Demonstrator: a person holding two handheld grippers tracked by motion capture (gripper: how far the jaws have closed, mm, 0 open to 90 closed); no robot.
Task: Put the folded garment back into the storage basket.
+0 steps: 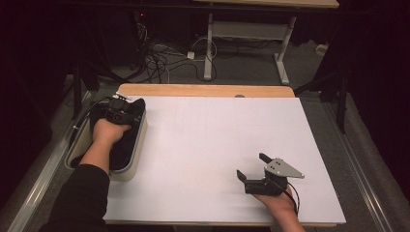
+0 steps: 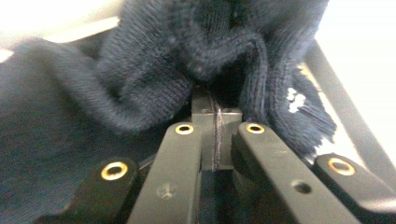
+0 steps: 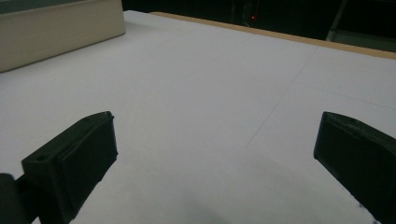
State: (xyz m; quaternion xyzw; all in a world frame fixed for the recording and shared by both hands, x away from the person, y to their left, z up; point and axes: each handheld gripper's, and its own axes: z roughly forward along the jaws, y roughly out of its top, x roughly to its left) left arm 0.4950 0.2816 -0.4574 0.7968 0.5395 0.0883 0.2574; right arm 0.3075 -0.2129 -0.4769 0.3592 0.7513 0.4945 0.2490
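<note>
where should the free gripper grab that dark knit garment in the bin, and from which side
Judging by its pose, take the navy knit garment at the bunched folds near its ribbed hem, beside where the left gripper is shut on a fold. Those ridges stand up, so jaws can close across them. The right gripper, open over the table, would best come from above, over the cream bin wall.

Your left tongs are clamped shut, your left forearm stretched forward from its dark sleeve. Your right tongs gape wide, held level, pointing left, wrist low.
</note>
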